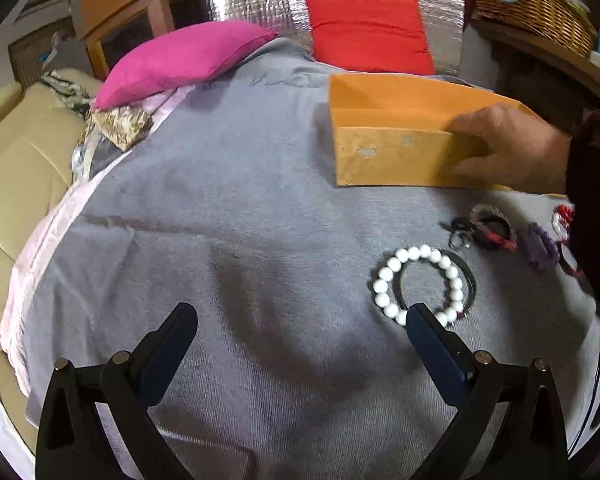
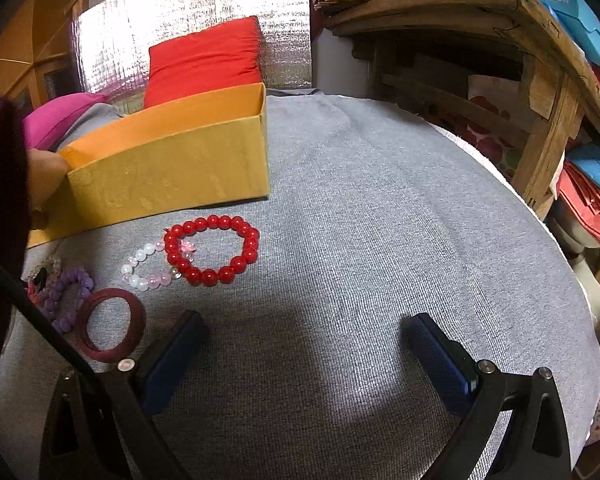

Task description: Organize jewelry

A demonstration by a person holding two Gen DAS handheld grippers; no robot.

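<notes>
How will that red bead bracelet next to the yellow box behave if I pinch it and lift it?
The red bead bracelet is separate round beads on a string, so it will likely sag rather than hold its ring shape. The beads look glossy and may slip between the right gripper pads. It overlaps the pale pink bracelet and could drag it along.

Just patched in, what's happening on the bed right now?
A bare hand is gripping the near wall of the orange box on the grey blanket. Both claws, left claw and right claw, are open and hold nothing. The white bead bracelet, red bead bracelet and dark red bangle lie loose outside the box.
</notes>
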